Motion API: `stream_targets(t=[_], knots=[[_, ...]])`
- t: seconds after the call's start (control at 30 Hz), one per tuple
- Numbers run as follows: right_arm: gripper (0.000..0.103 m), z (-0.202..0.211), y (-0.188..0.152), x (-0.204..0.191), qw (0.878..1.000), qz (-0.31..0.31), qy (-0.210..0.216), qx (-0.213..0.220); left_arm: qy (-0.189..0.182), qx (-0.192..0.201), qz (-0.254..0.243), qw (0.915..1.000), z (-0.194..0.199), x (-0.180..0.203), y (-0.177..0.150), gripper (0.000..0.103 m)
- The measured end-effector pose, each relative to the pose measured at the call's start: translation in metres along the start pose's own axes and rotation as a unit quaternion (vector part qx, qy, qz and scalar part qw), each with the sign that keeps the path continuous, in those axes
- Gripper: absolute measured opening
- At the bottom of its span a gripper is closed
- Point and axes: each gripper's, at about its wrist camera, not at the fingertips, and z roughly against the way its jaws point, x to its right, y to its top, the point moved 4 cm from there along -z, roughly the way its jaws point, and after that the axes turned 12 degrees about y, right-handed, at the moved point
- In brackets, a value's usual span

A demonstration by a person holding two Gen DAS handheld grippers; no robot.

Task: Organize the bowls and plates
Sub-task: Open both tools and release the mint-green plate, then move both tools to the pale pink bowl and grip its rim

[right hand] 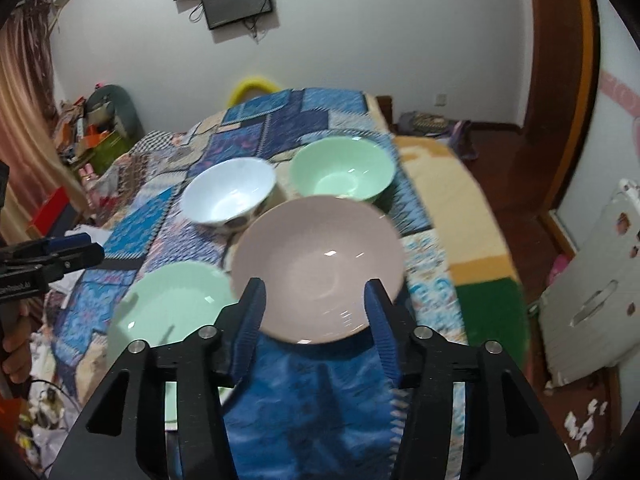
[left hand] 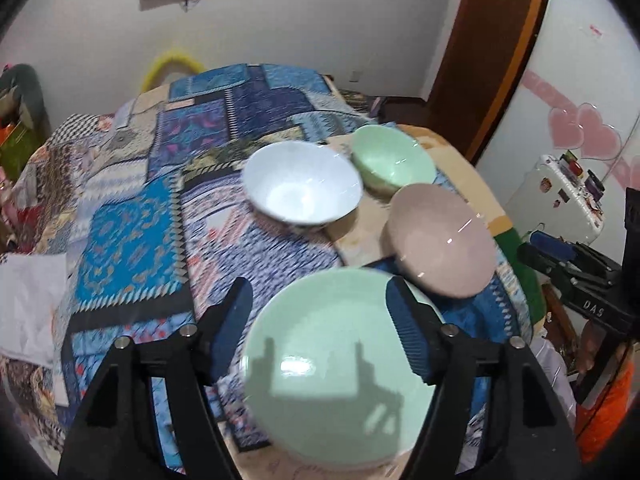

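Observation:
On a patchwork-quilted bed lie a green plate [left hand: 336, 364], a pink plate [left hand: 442, 240], a white bowl [left hand: 302, 188] and a green bowl [left hand: 394, 160]. My left gripper [left hand: 320, 320] is open, its fingers either side of the green plate's far half, just above it. My right gripper [right hand: 316, 320] is open over the near rim of the pink plate [right hand: 320, 264]. The right wrist view also shows the green plate [right hand: 172, 308], the white bowl [right hand: 228, 192] and the green bowl [right hand: 342, 174]. The right gripper shows at the right edge of the left view [left hand: 560, 256].
The blue patchwork quilt [left hand: 132, 240] covers the bed. A yellow and green blanket [right hand: 480, 240] lies along its right side. Clutter sits on the floor at left [right hand: 92, 128]. A white panel [right hand: 592, 300] leans at right. A wooden door frame [left hand: 492, 48] stands behind.

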Motion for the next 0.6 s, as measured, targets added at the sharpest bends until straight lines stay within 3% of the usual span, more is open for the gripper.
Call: stream_targets(t=[0.17, 0.43, 0.6], knots=[[0.050, -0.004, 0.004, 0.021, 1.000, -0.009, -0.019, 0.001, -0.020, -0.014, -0.020, 0.9995, -0.025, 0.031, 0.017, 0.078], [0.050, -0.025, -0.002, 0.054, 0.999, -0.040, -0.024, -0.020, -0.046, -0.057, -0.048, 0.9961, -0.077, 0.073, 0.027, 0.078], [0.050, -0.039, -0.005, 0.065, 0.998, -0.052, -0.022, -0.026, -0.041, -0.075, -0.062, 0.9944, -0.105, 0.089, 0.029, 0.078]])
